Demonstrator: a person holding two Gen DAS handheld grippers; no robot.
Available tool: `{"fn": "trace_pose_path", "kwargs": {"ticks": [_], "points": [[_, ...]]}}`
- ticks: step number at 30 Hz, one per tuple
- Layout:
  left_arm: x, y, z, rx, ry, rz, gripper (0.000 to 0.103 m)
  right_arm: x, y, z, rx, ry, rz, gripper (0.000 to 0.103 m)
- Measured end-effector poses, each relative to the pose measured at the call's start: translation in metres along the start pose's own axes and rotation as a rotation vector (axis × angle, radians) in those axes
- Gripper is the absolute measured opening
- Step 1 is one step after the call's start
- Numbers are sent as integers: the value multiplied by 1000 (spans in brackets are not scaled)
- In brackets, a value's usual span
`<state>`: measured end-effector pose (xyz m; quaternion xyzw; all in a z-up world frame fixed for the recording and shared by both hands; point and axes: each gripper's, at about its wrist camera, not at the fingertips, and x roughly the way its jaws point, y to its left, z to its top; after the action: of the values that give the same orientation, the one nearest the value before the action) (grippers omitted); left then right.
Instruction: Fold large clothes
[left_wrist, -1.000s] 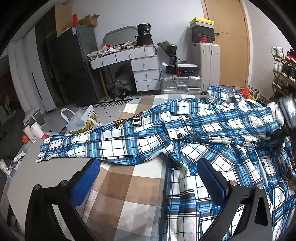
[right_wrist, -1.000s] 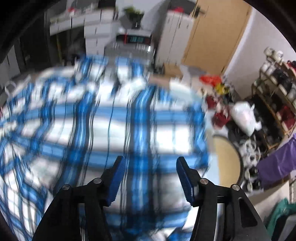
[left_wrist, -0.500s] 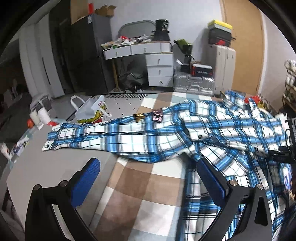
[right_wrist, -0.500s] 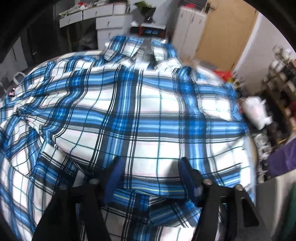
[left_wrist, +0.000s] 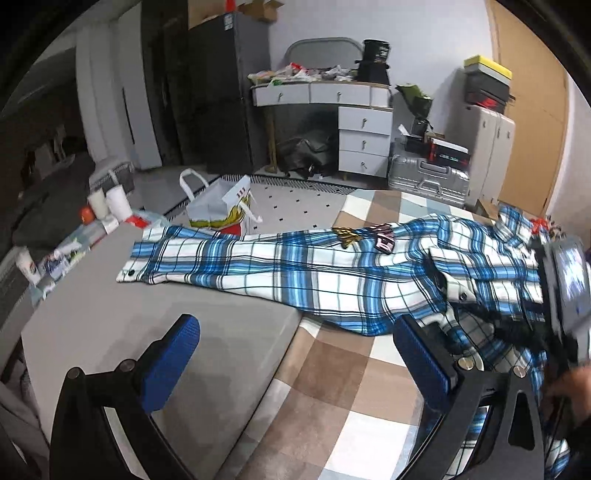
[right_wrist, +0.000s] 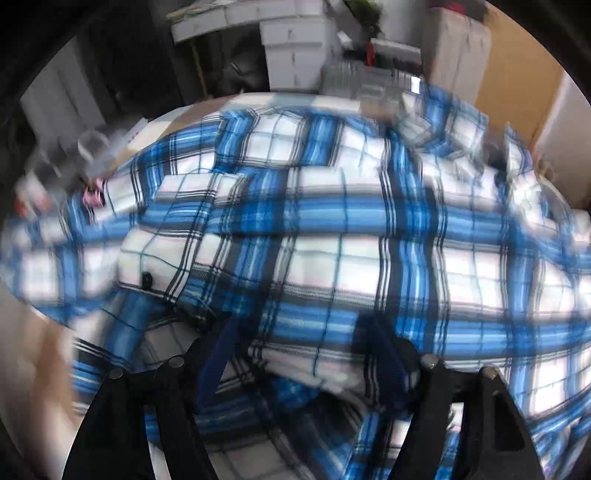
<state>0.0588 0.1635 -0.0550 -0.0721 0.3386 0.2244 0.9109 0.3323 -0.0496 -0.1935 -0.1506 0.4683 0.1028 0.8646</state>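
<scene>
Plaid shirt (left_wrist: 332, 273) spread flat on checked blanket (left_wrist: 332, 387); sleeve runs out toward 9 o'clock. Step: sleeve fold, not begun. Left tongs (left_wrist: 295, 354) released, empty. Right tongs (right_wrist: 303, 354) opening above the body cloth; grip unclear through blur. Next: pinch cuff, carry inward.

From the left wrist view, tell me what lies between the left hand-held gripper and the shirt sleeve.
Nothing but bare grey surface lies between the left hand-held gripper and the sleeve; the left wrist view shows it.
</scene>
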Motion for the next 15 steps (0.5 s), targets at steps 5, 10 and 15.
{"fn": "trace_pose_path", "kwargs": {"ticks": [5,10,15], "points": [[7,3,2,-23,43,-32,102,-35,-5,-30,22,-12,98,63],[6,10,2,-31,58,-52,102,-123,-33,-90,222,-194,275,71],[-3,54,-2,-135,52,-77,102,-205,-18,-150,285,-431,389,93]]}}
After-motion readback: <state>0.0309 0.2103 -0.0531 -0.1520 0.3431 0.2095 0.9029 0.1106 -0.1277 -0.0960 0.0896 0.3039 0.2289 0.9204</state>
